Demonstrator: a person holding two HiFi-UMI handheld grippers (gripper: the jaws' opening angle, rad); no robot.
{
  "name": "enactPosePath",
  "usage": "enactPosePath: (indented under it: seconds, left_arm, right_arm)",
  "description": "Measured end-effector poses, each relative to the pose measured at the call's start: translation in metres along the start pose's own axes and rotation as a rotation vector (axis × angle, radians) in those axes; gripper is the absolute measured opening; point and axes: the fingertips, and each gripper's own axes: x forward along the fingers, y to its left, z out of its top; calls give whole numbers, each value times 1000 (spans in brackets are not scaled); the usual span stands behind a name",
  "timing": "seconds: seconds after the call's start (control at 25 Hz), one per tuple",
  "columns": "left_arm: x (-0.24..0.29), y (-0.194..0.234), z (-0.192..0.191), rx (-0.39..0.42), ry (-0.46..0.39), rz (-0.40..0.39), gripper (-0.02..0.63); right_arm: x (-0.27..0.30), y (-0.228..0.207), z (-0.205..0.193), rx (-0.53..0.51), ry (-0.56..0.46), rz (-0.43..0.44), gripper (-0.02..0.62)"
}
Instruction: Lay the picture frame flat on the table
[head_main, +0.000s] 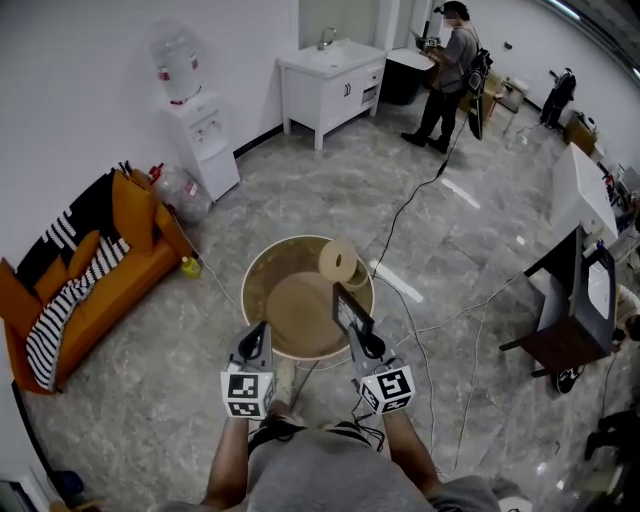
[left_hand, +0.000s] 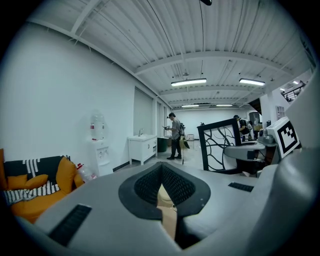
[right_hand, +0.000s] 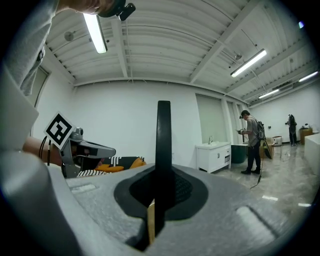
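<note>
Picture frame (head_main: 350, 303), dark and thin, stands upright over the near right part of the round wooden table (head_main: 262, 262), pinched along its lower edge by the right gripper (head_main: 357, 325). I cannot tell whether its bottom touches the tabletop. In the right gripper view the frame (right_hand: 163, 135) rises edge-on as a black bar, with the jaws clamped against both its faces. The left gripper (head_main: 255, 338) hovers over the table's near left rim, just beside the right one, its jaws pressed together on nothing. From its own view the frame (left_hand: 227, 145) shows a curling line pattern. A pale cardboard ring (head_main: 338, 262) lies on the far right part of the table. An orange sofa (head_main: 100, 250) sits against the left wall, and a person (head_main: 450, 70) stands far off by a white cabinet (head_main: 330, 80).
</note>
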Motion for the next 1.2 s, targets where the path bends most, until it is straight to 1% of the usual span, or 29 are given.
enactPosePath:
  seconds: [0.16, 0.32, 0.52, 0.72, 0.88, 1.0, 1.2]
  left_arm:
    - [44, 40, 7, 0, 24, -28, 17]
    - [90, 79, 7, -7, 68, -57, 17]
    - [149, 106, 2, -11, 104, -119, 17]
    - [204, 136, -19, -25, 162, -157, 17]
    - [247, 156, -42, -26, 202, -172, 17]
    - [275, 170, -60, -30, 226, -184, 17]
    - [318, 198, -108, -48, 277, -194, 17]
  right_arm:
    - [56, -9, 6, 31, 13, -20, 11]
    - [110, -18, 0, 37, 47, -39, 11]
    - [168, -41, -15, 78, 95, -81, 11]
    - [224, -61, -35, 96, 145, -112, 11]
    - [263, -79, -56, 115, 179, -135, 11]
    - [289, -88, -79, 131, 201, -144, 11]
    - [332, -95, -130, 170, 249, -159, 11]
